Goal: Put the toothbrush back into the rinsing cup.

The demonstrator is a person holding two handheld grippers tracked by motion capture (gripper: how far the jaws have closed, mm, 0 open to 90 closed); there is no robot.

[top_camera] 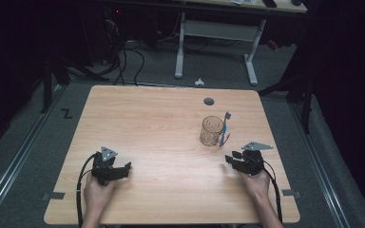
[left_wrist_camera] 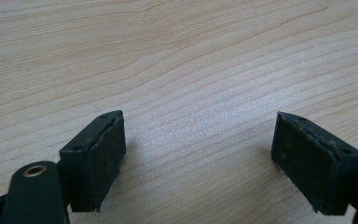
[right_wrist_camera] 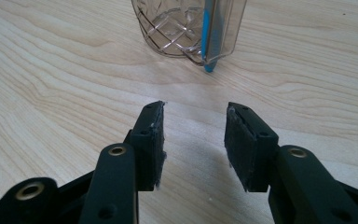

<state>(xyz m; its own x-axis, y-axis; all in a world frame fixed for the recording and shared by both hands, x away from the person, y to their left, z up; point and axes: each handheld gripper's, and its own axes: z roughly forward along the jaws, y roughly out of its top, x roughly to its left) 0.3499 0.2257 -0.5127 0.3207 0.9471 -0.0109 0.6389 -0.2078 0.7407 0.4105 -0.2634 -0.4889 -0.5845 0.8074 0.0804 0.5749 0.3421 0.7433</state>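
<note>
High view: the worktop [top_camera: 171, 137] carried a clear cup [top_camera: 212, 130] right of centre, with a blue toothbrush [top_camera: 225, 128] standing in it, bristles up and leaning on the cup's right rim. The left gripper [top_camera: 123, 168] lay at lower left, well apart from the cup. The right gripper [top_camera: 229, 159] lay at lower right, near the cup and just below it in frame. Neither touched anything.

Left gripper view: the jaws stood wide open over bare wood, with nothing between them.

Right gripper view: the jaws stood partly open and empty, aimed toward the top of the frame, where the cup [right_wrist_camera: 186, 28] and the toothbrush [right_wrist_camera: 211, 35] handle appeared at upper centre, a strip of bare wood between them and the jaw tips.

Assessment: the toothbrush sat in the cup and no grasp existed. Judged from this layout, the work was at its approach stage; closing in, gripping and any lift or transfer remained.
</note>
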